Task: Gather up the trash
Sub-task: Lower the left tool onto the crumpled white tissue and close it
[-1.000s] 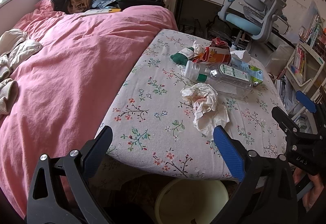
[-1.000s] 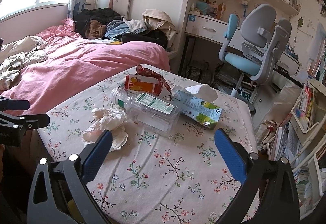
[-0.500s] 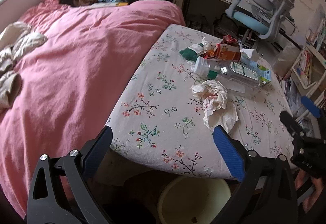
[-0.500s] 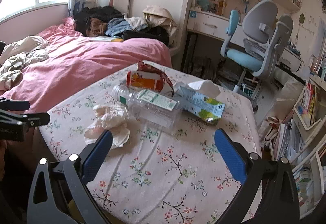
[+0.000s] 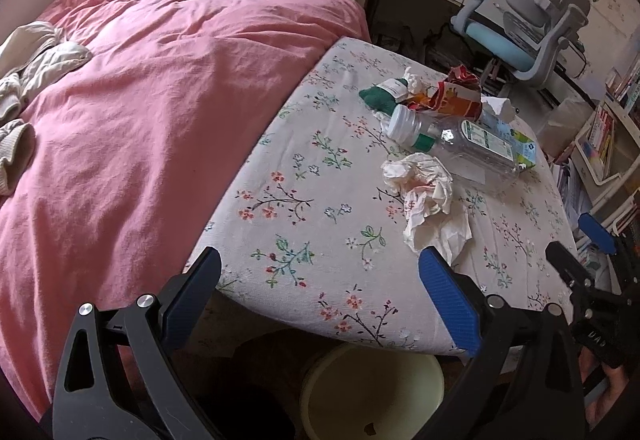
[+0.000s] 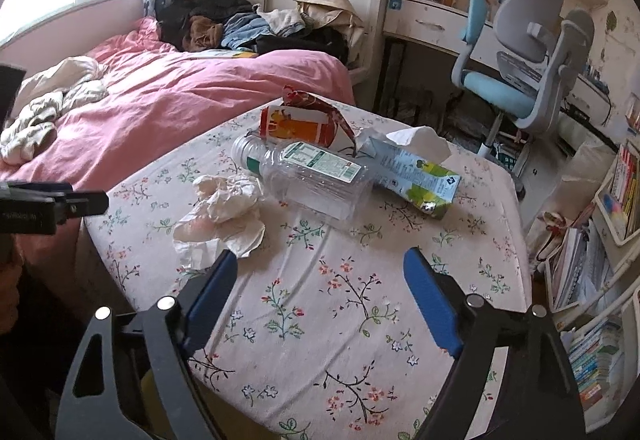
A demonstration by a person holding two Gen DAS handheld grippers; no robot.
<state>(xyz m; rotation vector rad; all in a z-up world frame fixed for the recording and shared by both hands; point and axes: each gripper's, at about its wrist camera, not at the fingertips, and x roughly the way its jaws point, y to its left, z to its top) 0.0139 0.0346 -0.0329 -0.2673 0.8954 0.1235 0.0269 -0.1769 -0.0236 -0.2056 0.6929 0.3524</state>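
I hold the right claw (image 6: 316,288), whose jaws have just been closing with nothing between them, near the crumpled tissue (image 6: 228,212) on the floral desk (image 6: 340,300). I centre before pinching. Left claw (image 5: 320,280) spread, empty.

Both grippers shared one build. The left gripper (image 5: 320,272) had matte black, triangular-cutout finger arms with round silver screws at the pivots, and ribbed royal-blue pads (image 5: 448,304) on the inner faces. The right gripper (image 6: 316,276) matched it: black frames, silver screws, blue pads (image 6: 428,304). Small pale lettering, too small to read, marked the black body of each.
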